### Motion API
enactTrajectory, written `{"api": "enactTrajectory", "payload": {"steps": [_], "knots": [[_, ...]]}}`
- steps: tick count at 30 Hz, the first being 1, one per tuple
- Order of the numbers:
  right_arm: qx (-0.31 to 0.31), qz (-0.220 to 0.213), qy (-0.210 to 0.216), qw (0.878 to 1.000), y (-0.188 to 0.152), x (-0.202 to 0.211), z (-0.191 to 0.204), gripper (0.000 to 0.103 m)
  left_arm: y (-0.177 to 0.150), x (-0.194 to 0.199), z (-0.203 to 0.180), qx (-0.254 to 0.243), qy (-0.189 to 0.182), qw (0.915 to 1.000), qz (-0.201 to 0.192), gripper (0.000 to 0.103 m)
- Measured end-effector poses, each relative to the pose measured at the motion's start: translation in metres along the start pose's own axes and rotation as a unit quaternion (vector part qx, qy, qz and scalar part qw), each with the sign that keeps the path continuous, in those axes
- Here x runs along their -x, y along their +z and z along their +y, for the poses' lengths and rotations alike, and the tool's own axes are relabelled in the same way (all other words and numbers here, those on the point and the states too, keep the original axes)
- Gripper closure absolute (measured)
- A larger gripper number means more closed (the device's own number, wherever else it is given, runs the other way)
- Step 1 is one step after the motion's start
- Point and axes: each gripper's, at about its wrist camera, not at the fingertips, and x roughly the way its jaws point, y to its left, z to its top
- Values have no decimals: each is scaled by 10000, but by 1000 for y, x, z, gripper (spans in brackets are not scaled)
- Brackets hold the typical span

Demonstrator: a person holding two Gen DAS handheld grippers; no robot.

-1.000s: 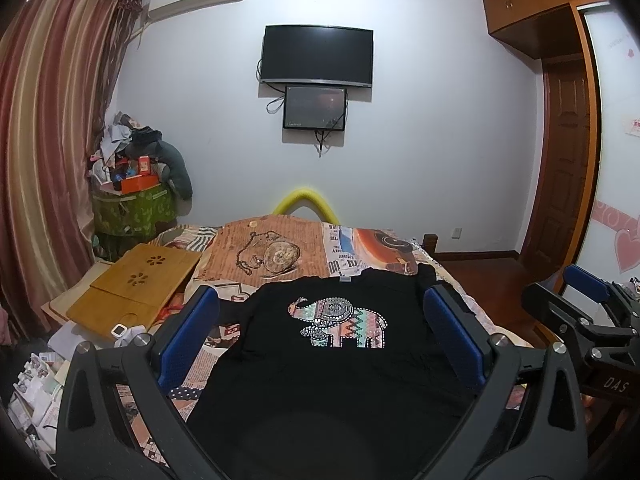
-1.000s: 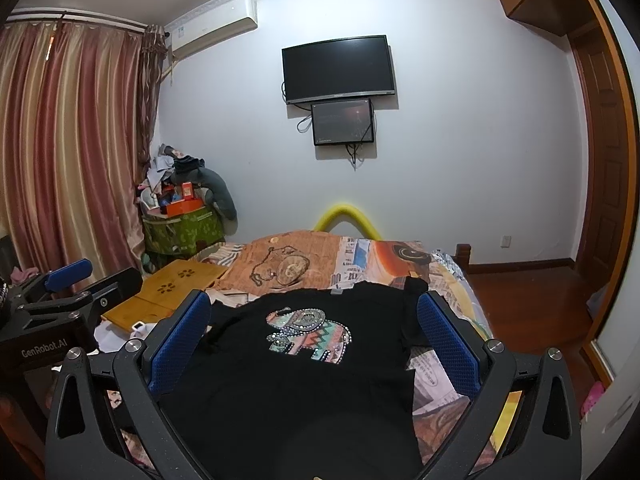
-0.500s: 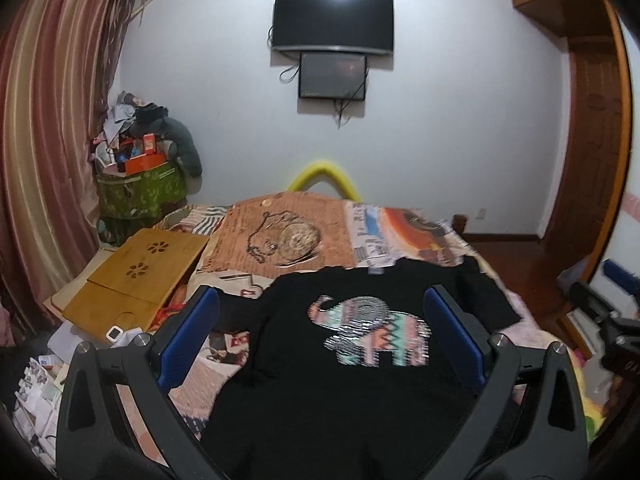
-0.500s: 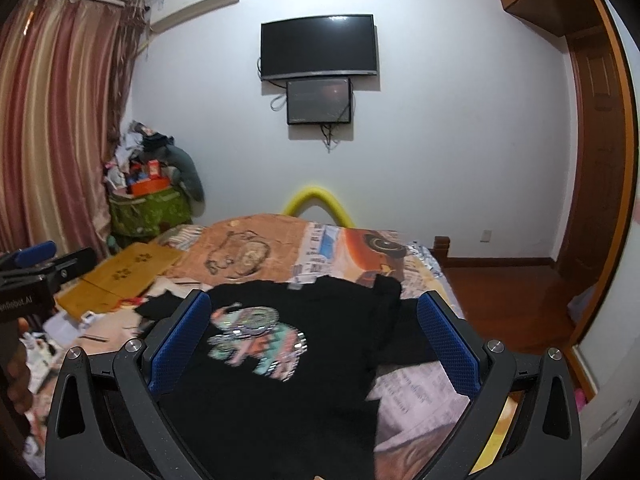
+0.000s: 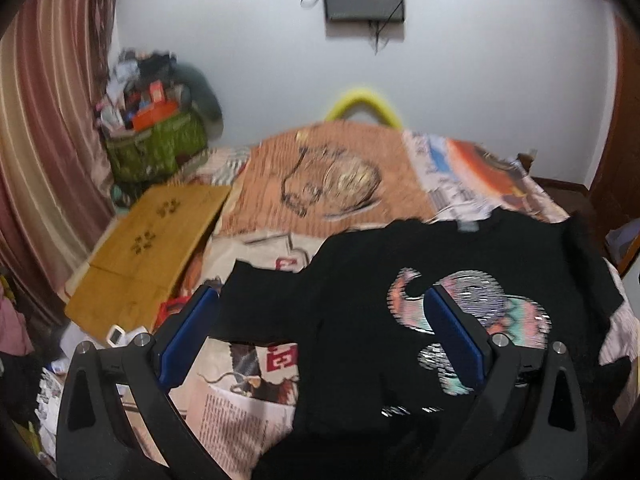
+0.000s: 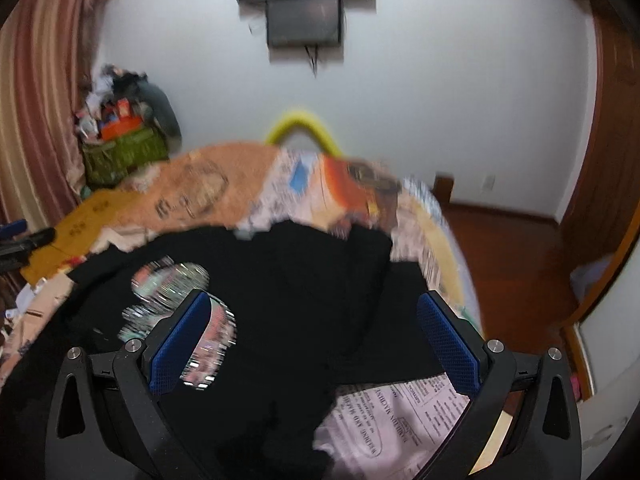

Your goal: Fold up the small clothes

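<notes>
We see a black T-shirt lying spread flat on the bed, its elephant print facing up and its collar toward the far wall. Our left tool hangs above the shirt's left sleeve and side with its blue pads spread wide, holding nothing. Our right tool hangs above the shirt's right side, near the right sleeve, its pads likewise wide apart and empty. A patterned newsprint cover shows around the shirt. A wooden lap table lies beside the bed on the left. Both views are blurred.
</notes>
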Motion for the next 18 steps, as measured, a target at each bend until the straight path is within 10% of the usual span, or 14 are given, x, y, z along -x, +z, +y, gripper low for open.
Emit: {"api": "enactTrajectory", "payload": {"steps": [10, 18], "knots": [[49, 658, -331, 9973, 0, -54, -40, 28, -14, -103, 83, 662, 314, 9888, 1298, 0], [-306, 775, -105, 9965, 3, -69, -54, 42, -44, -140, 122, 1670, -286, 9642, 2039, 0]]}}
